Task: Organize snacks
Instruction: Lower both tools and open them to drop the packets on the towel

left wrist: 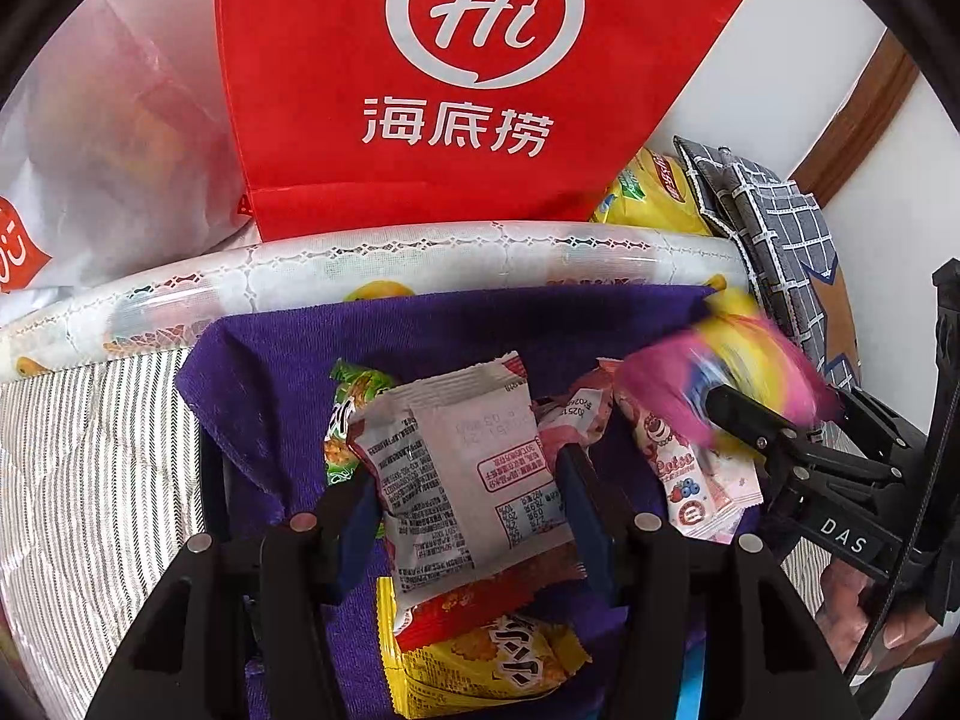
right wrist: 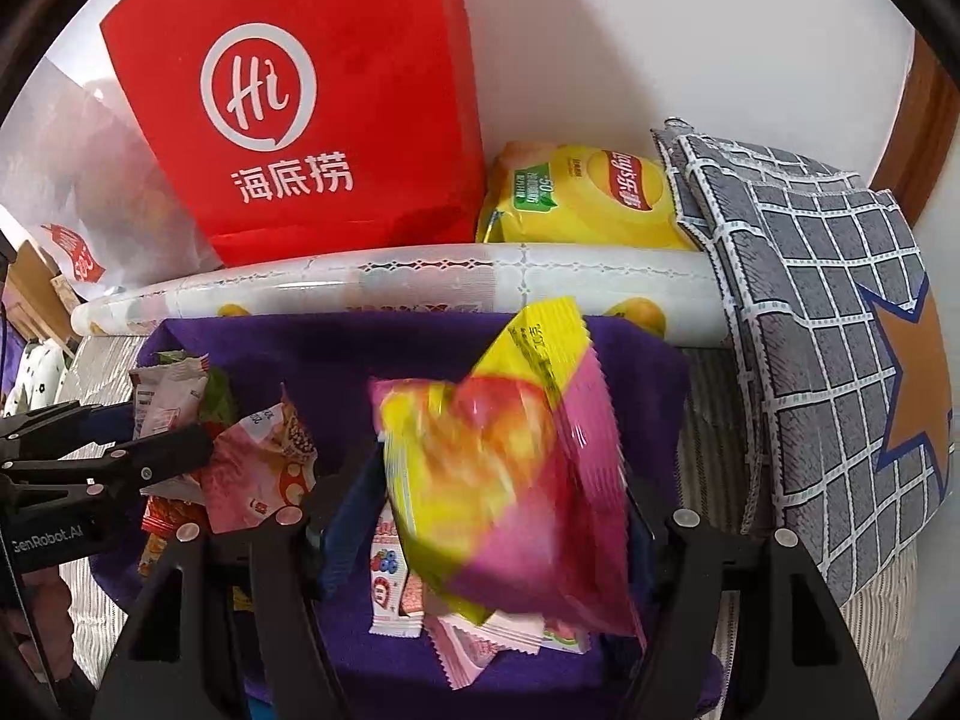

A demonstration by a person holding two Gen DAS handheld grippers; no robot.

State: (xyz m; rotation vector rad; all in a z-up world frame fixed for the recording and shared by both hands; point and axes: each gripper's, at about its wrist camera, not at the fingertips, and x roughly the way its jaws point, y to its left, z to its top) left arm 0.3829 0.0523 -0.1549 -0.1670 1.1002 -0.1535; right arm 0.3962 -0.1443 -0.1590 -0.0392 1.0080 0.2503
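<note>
We are holding a white snack packet (left wrist: 462,474) clamped between the fingers of our left gripper (left wrist: 465,480), its back side with the nutrition table turned up, over a purple cloth (left wrist: 288,348) that is lining a bin heaped with snacks. Our right gripper (right wrist: 504,516) is gripping a pink and yellow packet (right wrist: 510,480) that is showing blurred over the same cloth; its printing is too smeared for us to read. The left wrist view is giving us what the right one is hiding: a yellow packet (left wrist: 498,660) lying under the white one, a green packet (left wrist: 354,396) at the left, and a pink strawberry-bear packet (left wrist: 690,474) reading "Lotso". That view is also catching the right gripper from the side, with "DAS" on its body. The right wrist view is showing the left gripper with "GenRobot.AI" on it, and is giving us a fuller look at the yellow Lay's chip bag (right wrist: 588,192) behind a white patterned roll (right wrist: 420,282), beside a grey checked cloth bag (right wrist: 828,312) with an orange star. Both views are showing the red bag (left wrist: 456,84) with "Hi" and "海底捞".
</note>
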